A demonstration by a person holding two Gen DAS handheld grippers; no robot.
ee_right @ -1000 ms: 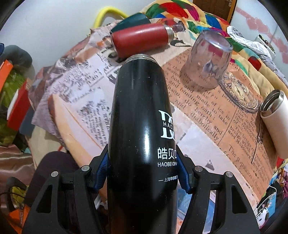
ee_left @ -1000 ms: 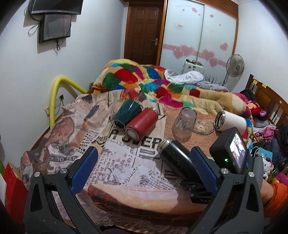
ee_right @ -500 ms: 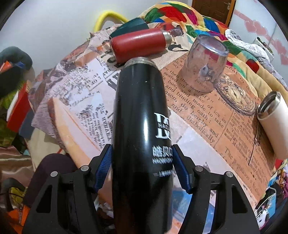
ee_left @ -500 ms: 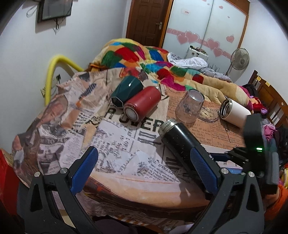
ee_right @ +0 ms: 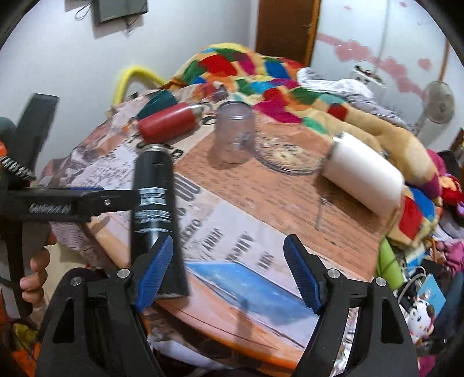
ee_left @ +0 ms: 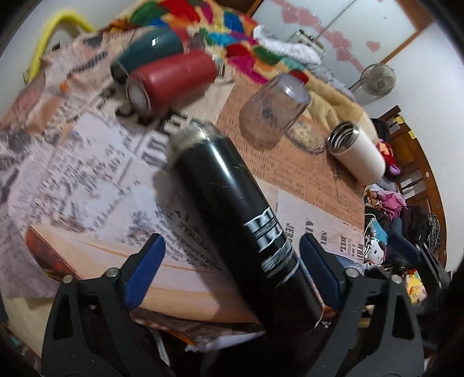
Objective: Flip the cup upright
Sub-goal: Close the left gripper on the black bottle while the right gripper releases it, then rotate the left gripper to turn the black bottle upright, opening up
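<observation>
**A cluttered bedroom with white walls**

White plaster walls point(ee_right: 72, 52) fill the upper left of the right wrist view, with a dark wall-mounted screen point(ee_right: 119, 10) at the top edge. A brown wooden door point(ee_right: 285, 29) stands top centre, frosted sliding wardrobe panels with pink hearts point(ee_right: 377, 37) to its right. A grey pedestal fan point(ee_right: 438, 105) sits far right. A multicoloured patchwork quilt point(ee_right: 246, 69) covers the bed.

The flask point(ee_right: 155, 200) stands at the table's point(ee_right: 290, 208) near edge, glass point(ee_right: 235, 134) behind it, bottle point(ee_right: 364, 171) right
</observation>
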